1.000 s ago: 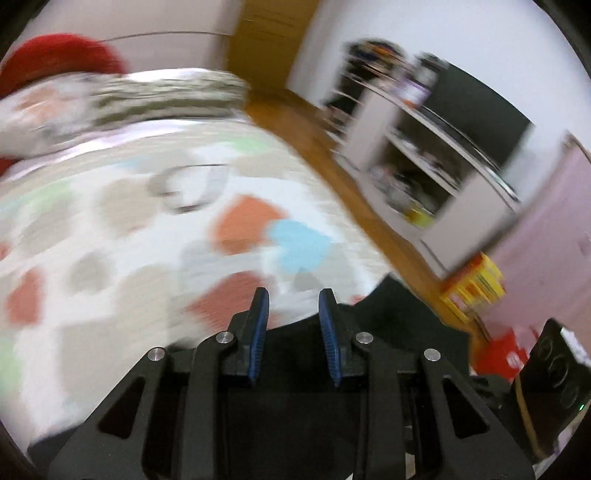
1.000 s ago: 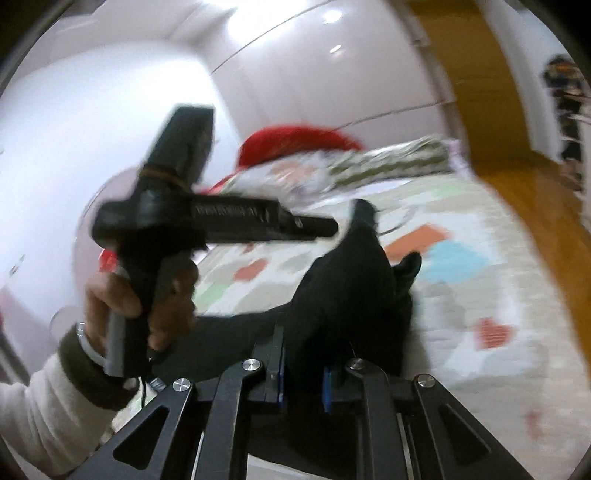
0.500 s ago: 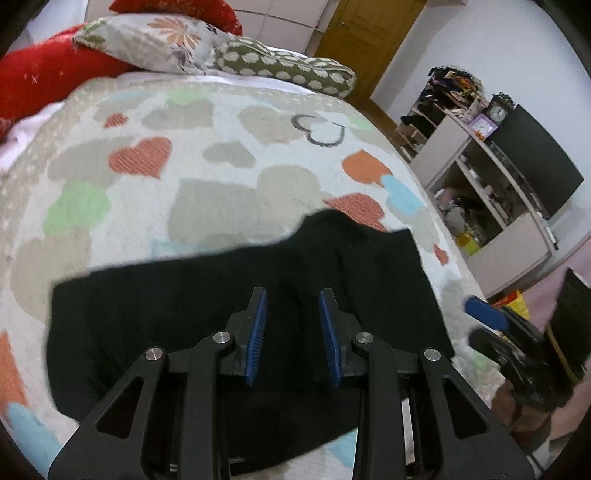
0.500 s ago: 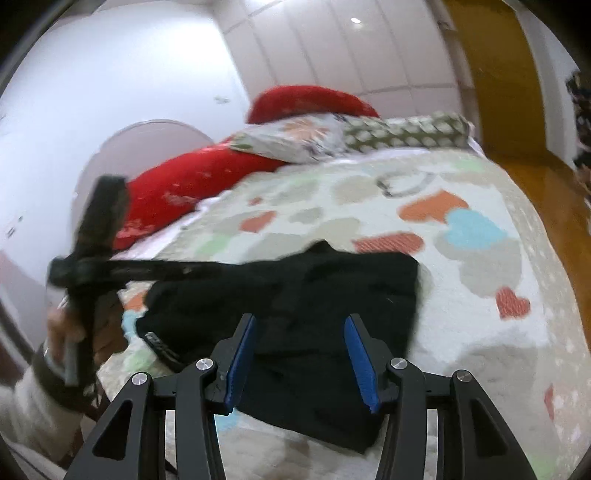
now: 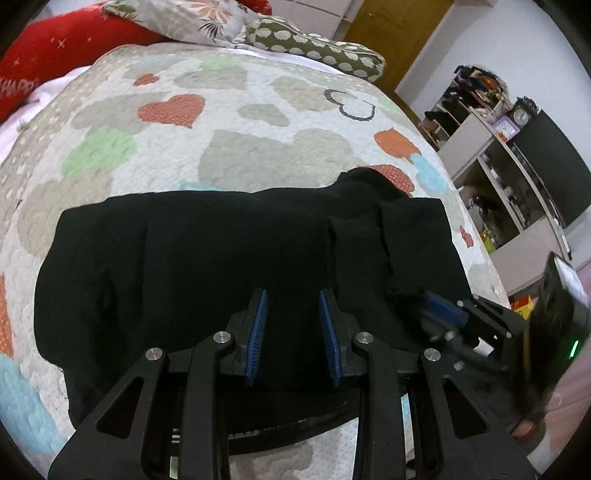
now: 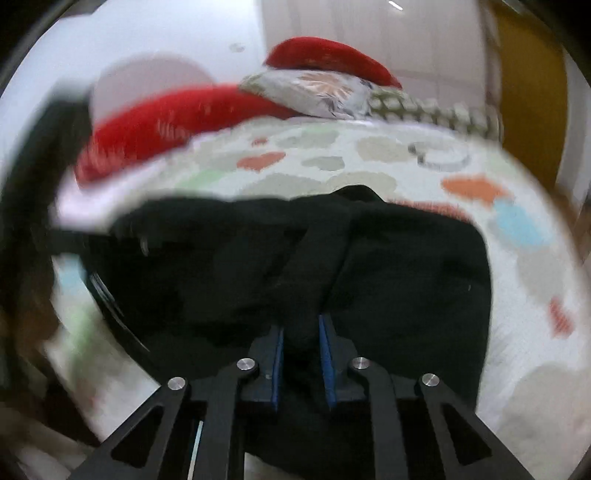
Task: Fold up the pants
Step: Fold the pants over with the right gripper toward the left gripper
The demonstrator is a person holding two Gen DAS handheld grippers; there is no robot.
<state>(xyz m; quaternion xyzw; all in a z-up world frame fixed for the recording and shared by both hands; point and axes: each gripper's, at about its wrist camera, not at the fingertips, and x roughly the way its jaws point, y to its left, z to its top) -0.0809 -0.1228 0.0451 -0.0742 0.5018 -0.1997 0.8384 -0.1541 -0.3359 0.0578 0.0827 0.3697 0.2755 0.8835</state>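
One pants [image 5: 229, 258] at 6 o'clock, two grippers: left [image 5: 293, 332], right [image 6: 300, 354], one quilt [image 5: 258, 147], three pillows at 12: red [image 5: 55, 44], floral [image 5: 192, 18], dotted [image 5: 314, 48], one clock [image 5: 521, 116] at 2.

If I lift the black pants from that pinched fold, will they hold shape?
Probably not: the black pants lie limp and wrinkled on the quilt, so they should drape. The right hand-held gripper pinches only a ridge, so loose layers may slide apart.
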